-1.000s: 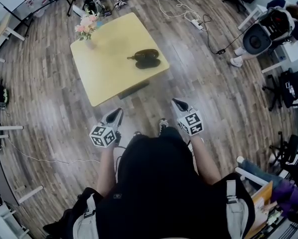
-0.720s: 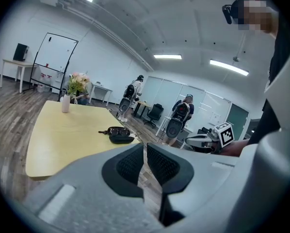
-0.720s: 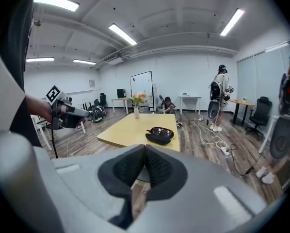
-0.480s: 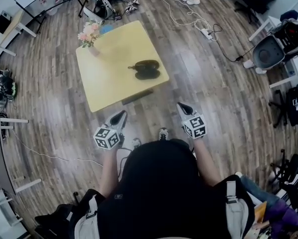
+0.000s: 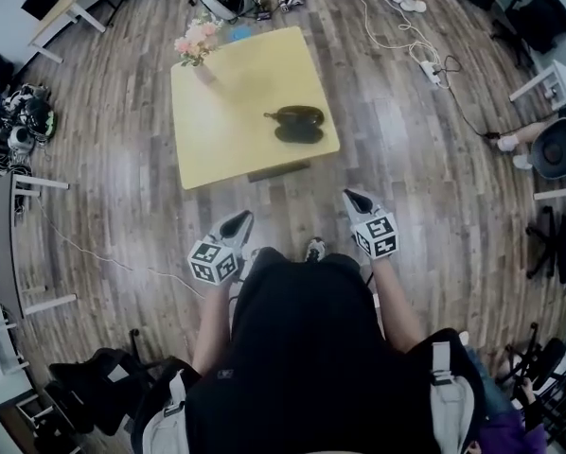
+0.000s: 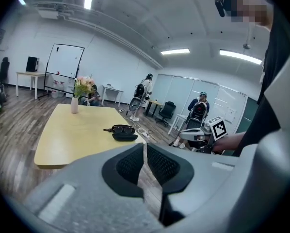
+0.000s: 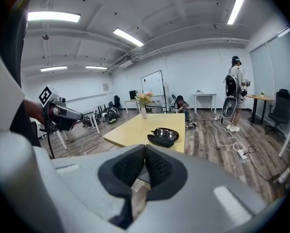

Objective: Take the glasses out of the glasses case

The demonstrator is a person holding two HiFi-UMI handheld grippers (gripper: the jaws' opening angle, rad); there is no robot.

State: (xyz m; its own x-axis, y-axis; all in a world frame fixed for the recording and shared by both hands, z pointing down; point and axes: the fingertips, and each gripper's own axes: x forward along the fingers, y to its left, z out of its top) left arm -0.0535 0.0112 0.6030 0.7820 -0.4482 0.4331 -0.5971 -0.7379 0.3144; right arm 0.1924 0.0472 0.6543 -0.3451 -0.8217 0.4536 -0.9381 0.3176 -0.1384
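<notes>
1. The glasses case (image 5: 299, 134) lies open on the yellow table (image 5: 226, 130), close to the table's near right corner as the head view shows it. Its long axis runs left to right in that view, roughly along the table's near edge.
2. The glasses (image 7: 165, 132) rest in the farther half of the case, lenses up, and their length follows the same axis. The dark, nearer half lies touching just in front of them.
3. A vase of pink flowers (image 5: 196, 45) stands at the far left corner of the table, well apart from the case.
4. Wood floor (image 5: 122, 187) surrounds the table. A white cable with a power strip (image 5: 427, 67) trails on it to the right. A whiteboard (image 6: 65, 69) and people stand in the background.
5. A strip of floor lies between the table and both grippers.
6. The left gripper (image 5: 238, 220) and the right gripper (image 5: 357, 200) are held low in front of the person's body. They are spaced apart, tips pointing toward the table.
7. Each gripper's jaws are pressed together with nothing between them.
</notes>
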